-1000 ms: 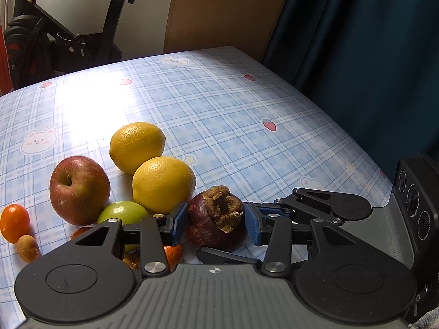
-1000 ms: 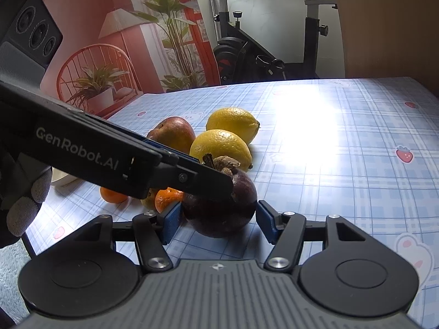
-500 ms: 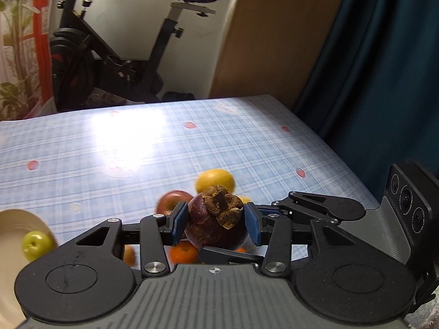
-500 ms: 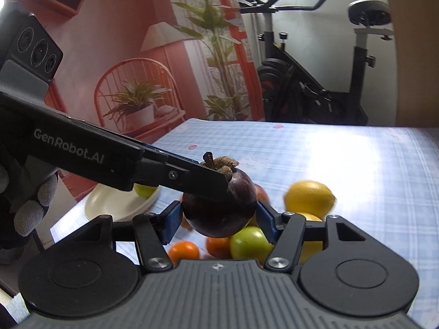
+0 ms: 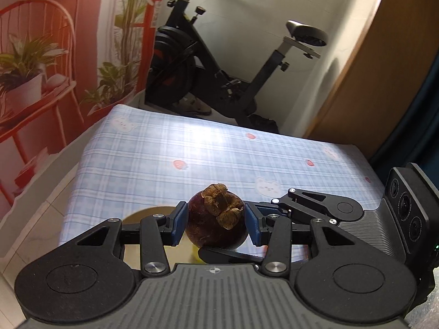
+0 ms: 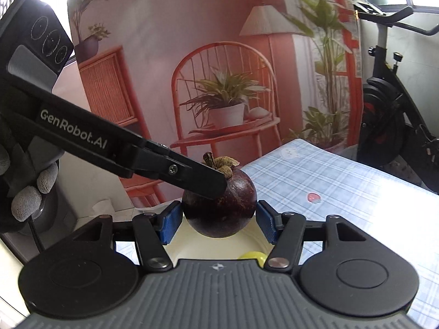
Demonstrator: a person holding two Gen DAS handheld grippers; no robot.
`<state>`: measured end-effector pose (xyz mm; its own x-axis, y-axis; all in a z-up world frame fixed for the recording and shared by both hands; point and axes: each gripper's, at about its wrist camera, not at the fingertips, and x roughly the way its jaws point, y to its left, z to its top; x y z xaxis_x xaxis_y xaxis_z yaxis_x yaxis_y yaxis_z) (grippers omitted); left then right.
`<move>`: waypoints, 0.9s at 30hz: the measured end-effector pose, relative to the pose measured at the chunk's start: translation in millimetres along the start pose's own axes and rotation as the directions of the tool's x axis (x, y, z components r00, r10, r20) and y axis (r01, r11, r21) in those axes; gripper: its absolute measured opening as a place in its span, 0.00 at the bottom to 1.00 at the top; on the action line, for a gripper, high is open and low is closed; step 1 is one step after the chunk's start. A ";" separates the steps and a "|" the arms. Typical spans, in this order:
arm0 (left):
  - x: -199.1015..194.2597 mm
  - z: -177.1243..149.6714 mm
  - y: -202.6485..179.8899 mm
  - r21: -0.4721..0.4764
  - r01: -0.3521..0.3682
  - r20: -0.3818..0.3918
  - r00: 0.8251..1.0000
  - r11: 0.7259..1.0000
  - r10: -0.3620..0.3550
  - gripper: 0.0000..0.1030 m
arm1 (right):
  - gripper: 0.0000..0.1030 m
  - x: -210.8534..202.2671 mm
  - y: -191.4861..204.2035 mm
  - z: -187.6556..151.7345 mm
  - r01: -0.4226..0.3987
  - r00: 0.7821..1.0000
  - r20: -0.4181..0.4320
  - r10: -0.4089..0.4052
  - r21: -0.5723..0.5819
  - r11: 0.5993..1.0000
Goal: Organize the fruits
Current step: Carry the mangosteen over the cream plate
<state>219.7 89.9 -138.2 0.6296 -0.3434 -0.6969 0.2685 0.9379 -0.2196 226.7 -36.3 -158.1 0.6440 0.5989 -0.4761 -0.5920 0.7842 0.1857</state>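
Observation:
A dark purple mangosteen [image 5: 216, 226] with a dry brown cap is held in the air between both grippers at right angles. My left gripper [image 5: 216, 227] is shut on the mangosteen; its blue pads press both sides. My right gripper [image 6: 219, 220] is also shut on the mangosteen [image 6: 222, 208], and the left gripper's black finger crosses in front of it. Below the fruit lies a cream plate [image 6: 189, 246] with a small green fruit [image 6: 251, 256] on it. The plate also shows in the left wrist view [image 5: 148, 213].
The table with a blue checked cloth [image 5: 219, 153] stretches ahead. An exercise bike [image 5: 219, 63] stands beyond the far edge. A red wall mural [image 6: 219, 82] is on the left. The other fruits are out of view.
Both grippers lifted the mangosteen off the table beside the lemons and carried it left, away from the fruit pile, to above the cream plate.

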 end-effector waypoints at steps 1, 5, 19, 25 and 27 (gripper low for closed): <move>3.5 1.2 10.6 -0.018 -0.004 -0.005 1.000 1.000 0.004 0.46 | 0.60 11.0 0.5 0.9 -0.003 1.000 -0.014 0.003 -0.009 1.000; 21.8 1.9 44.1 -0.072 -0.006 -0.025 1.000 0.997 0.004 0.46 | 0.60 52.4 -4.9 -1.2 -0.021 0.997 -0.070 0.020 -0.004 1.000; 72.8 1.3 97.1 -0.167 0.015 -0.139 0.990 0.986 -0.038 0.45 | 0.60 114.1 -24.7 -8.0 0.009 0.969 -0.249 0.002 0.040 0.999; 78.9 -2.4 98.0 -0.161 0.012 -0.163 0.986 0.987 -0.039 0.45 | 0.60 116.8 -23.5 -12.9 0.018 0.961 -0.278 -0.010 0.029 0.999; 80.5 -4.6 97.8 -0.160 0.011 -0.169 0.985 0.987 -0.039 0.45 | 0.60 118.0 -25.6 -15.0 0.023 0.959 -0.283 -0.010 0.043 0.999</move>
<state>293.3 154.2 -218.9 0.4862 -0.3662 -0.7934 0.1554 0.9297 -0.3339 310.5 11.8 -231.9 0.4864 0.5209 -0.7015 -0.5555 0.8041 0.2119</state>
